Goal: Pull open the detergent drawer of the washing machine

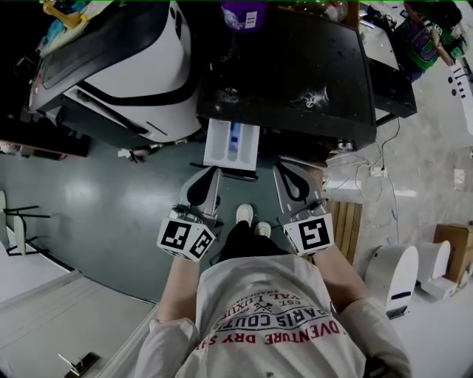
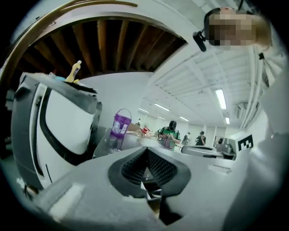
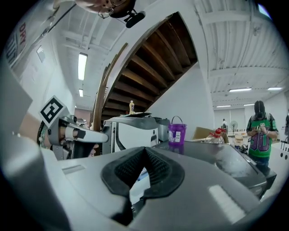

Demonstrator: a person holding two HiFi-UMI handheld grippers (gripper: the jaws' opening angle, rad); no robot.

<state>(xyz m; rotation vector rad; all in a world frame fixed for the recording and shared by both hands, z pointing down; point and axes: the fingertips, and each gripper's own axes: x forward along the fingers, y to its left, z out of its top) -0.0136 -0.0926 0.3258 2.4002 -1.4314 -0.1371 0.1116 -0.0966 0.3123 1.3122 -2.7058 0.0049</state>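
White drawer, one; purple bucket, one.

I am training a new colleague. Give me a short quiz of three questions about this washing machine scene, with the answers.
1. True or false: the detergent drawer stands pulled out from the front of the washing machine.
2. What colour is the bucket on top of the washing machine? A red, B purple, C yellow.
3. Fill in the missing word: the fingers of the left gripper are ___ (together or apart), with nothing between them.

Key: 1 true; 2 B; 3 together.
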